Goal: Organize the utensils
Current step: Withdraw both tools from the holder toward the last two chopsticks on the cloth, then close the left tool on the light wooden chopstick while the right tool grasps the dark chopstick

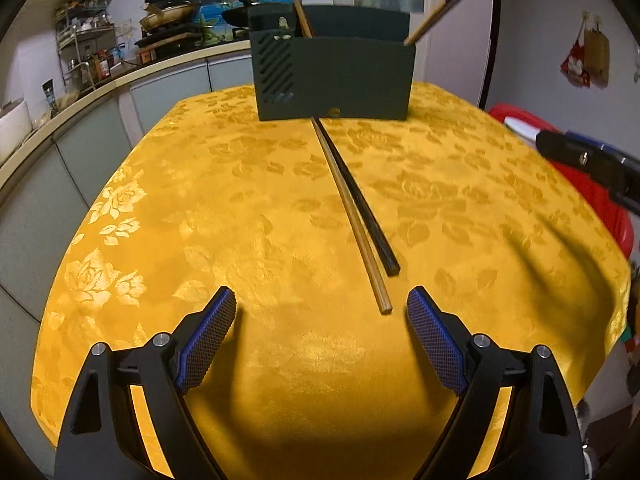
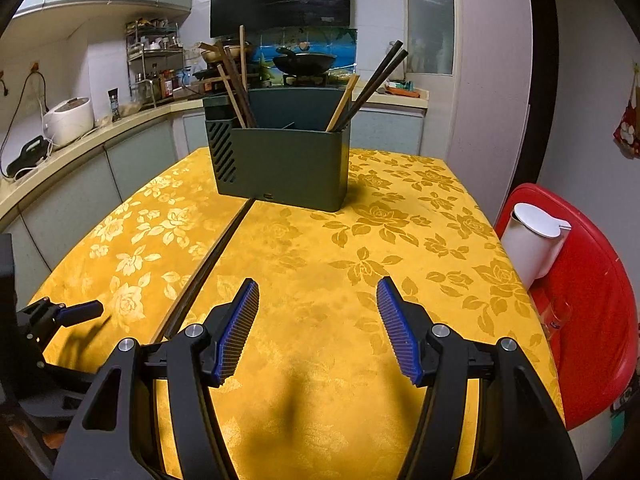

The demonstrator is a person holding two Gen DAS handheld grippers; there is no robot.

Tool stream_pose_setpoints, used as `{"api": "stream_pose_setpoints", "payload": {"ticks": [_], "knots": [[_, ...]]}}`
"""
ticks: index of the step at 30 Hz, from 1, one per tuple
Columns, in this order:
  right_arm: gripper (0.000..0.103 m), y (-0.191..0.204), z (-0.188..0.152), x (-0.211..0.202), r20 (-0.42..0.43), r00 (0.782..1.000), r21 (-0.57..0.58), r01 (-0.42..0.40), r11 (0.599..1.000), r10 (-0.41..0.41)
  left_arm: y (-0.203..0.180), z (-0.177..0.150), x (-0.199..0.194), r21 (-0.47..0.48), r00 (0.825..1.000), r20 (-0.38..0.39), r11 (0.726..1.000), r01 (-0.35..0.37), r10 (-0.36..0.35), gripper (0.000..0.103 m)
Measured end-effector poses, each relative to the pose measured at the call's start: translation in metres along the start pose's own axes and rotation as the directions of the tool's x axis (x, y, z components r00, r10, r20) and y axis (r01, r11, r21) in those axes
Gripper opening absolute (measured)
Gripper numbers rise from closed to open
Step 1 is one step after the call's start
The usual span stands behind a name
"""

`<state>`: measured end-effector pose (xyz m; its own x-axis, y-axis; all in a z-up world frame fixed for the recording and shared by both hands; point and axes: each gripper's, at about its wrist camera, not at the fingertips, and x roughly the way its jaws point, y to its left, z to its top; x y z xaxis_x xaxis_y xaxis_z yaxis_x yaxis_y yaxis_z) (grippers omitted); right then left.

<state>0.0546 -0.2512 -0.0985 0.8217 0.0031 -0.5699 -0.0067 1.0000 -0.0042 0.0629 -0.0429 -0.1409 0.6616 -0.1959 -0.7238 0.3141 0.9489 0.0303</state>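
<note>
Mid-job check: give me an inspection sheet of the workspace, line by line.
Surface: yellow floral tablecloth covers the table.
Job's things: two loose chopsticks lie side by side on the cloth, pointing at the green utensil holder; more chopsticks stand in its end compartments.
Clutter: nothing seen on the table.
Grippers: left gripper and right gripper both have jaws open and empty.
Cables: black cord on the counter.
Surroundings: white pitcher on red lid; rice cooker, wok, spice rack.

Glossy yellow brocade tablecloth (image 1: 240, 200), matt plastic holder (image 2: 288, 160), wooden chopsticks (image 1: 352, 216).
</note>
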Motion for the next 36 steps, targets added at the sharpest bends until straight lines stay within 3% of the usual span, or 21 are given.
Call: {"api": "stream_pose_setpoints", "payload": {"ticks": [17, 28, 36], "knots": [[0.059, 0.029, -0.021, 0.02, -0.086, 0.994, -0.049, -0.064, 0.997, 0.06, 0.029, 0.002, 0.006, -0.071, 0.998, -0.003, 0.995, -0.066, 0.066, 0.083], [0.059, 0.081, -0.029, 0.039, -0.163, 0.973, -0.149, -0.19, 0.97, 0.166, 0.057, 0.007, 0.006, -0.098, 0.999, -0.005, 0.995, -0.036, 0.035, 0.056], [0.059, 0.101, -0.031, 0.054, -0.211, 0.956, -0.185, -0.243, 0.952, 0.203, 0.065, 0.009, 0.006, -0.113, 1.0, -0.013, 0.993, -0.016, 0.015, 0.051]]}}
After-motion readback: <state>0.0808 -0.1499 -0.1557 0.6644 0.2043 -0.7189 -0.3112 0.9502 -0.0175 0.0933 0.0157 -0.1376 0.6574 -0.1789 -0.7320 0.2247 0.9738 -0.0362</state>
